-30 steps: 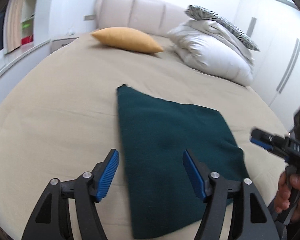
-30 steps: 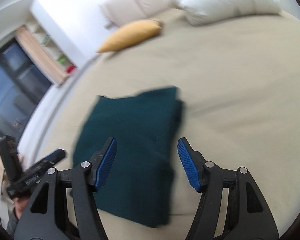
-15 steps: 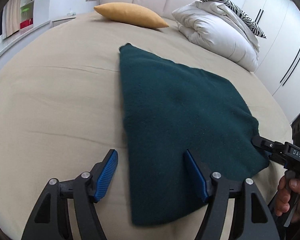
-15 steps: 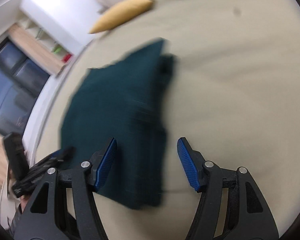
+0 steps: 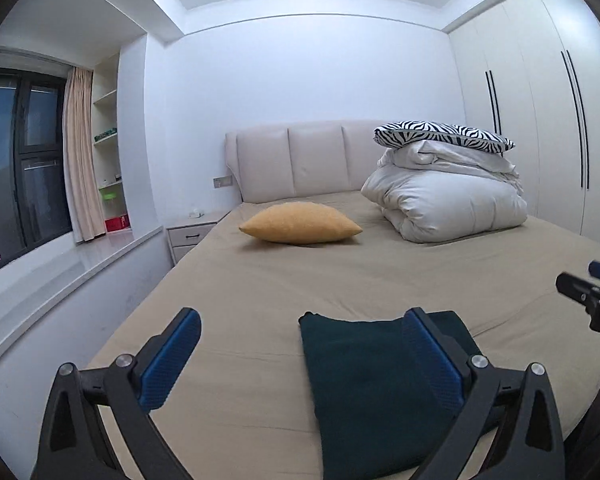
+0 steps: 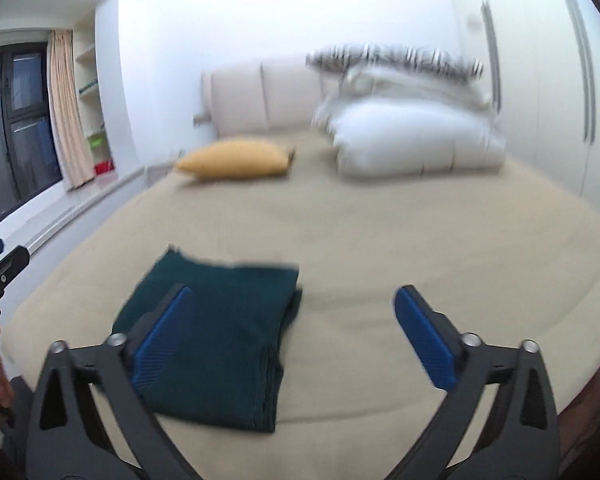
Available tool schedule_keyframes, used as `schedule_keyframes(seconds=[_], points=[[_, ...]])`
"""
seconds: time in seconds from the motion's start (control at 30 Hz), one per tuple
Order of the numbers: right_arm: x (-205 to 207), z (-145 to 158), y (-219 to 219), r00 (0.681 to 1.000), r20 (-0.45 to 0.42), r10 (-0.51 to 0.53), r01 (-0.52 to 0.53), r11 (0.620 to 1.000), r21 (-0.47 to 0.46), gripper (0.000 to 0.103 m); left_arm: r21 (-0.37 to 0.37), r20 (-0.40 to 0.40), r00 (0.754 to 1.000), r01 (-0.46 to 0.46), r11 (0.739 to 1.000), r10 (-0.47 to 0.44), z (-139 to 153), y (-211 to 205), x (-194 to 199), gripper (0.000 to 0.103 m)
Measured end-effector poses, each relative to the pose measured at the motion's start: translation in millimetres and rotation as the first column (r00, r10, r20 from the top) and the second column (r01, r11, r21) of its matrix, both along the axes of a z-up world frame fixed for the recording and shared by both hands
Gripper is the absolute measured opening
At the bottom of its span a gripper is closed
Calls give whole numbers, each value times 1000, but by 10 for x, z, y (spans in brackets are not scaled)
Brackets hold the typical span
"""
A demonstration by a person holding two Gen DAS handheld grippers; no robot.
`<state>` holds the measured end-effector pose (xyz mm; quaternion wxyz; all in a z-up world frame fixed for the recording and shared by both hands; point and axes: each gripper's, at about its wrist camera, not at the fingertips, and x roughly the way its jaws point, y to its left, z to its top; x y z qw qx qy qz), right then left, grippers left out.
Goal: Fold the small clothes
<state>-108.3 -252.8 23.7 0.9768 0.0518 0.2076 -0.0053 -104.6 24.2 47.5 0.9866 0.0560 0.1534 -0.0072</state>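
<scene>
A dark green folded garment [image 5: 376,384] lies flat on the beige bed [image 5: 260,280] near its front edge; the right wrist view shows the garment [image 6: 228,328] with stacked layers along its right side. My left gripper [image 5: 300,344] hovers above it, jaws opening wide, nothing between the blue pads. My right gripper [image 6: 292,320] also hangs above the bed to the garment's right, jaws opening wide and holding nothing. The right gripper's tip [image 5: 588,292] shows at the left wrist view's right edge; the left gripper's tip [image 6: 0,264] shows at the right wrist view's left edge.
A yellow pillow [image 5: 300,224] and a folded white duvet [image 5: 444,204] topped by a zebra-striped pillow [image 5: 440,134] lie by the headboard. A window ledge [image 5: 52,268] and nightstand [image 5: 192,234] run along the left; wardrobes [image 5: 540,128] stand on the right.
Both grippers rose and pulled back from the garment, tilting up so the room shows. Both pairs of jaws stand wider. The garment stays flat on the bed.
</scene>
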Motion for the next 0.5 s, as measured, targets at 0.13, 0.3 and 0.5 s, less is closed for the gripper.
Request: schedule_keyframes(seconds=[0.13, 0.3, 0.5], points=[[-66, 371, 168, 998, 65, 19, -16, 999, -44, 103, -5, -57, 993, -104, 995, 103, 134, 24, -19, 103], [-113, 654, 246, 995, 80, 54, -54, 999, 0, 103, -91, -187, 980, -90, 992, 71, -35, 87, 87, 103], [49, 267, 267, 990, -139, -4, -1, 999, -35, 103, -94, -370, 927, -105, 990, 63, -603, 58, 389, 103]])
